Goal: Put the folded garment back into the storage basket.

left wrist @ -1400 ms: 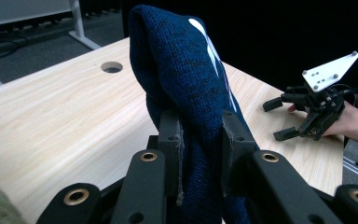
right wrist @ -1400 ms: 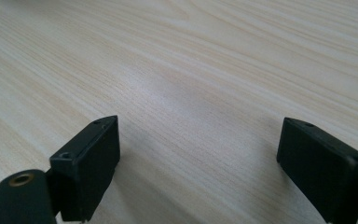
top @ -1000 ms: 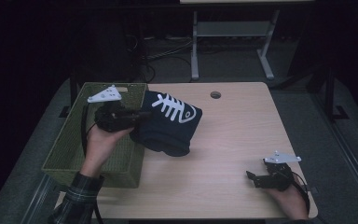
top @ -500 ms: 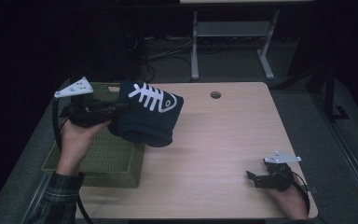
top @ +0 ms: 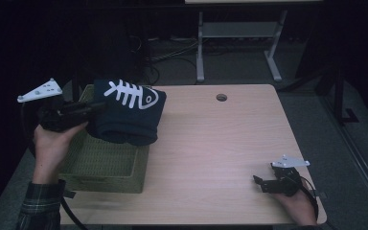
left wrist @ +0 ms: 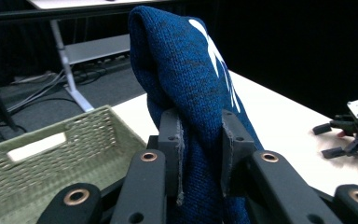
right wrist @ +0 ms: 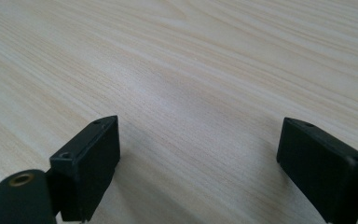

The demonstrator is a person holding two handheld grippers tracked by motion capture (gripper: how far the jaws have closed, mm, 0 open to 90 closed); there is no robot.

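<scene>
The folded sweater [top: 128, 114] has been carried left since the earlier frame and now hangs over the basket [top: 106, 160], clamped in the left gripper [left wrist: 200, 140]. Next: lower, then release. The right gripper [right wrist: 198, 163] rests near-right, jaws apart and empty.

Sweater [left wrist: 191, 93] lower fold cut off (bottom edge); basket [top: 100, 158] partly hidden beneath.

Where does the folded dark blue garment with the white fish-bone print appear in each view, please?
High view: folded blue garment, upper left, over the woven basket's far end, clamped by the left gripper.
Left gripper view: centre, between the jaws.
Right gripper view: bare wooden table.
Shared landmark: the table.
</scene>
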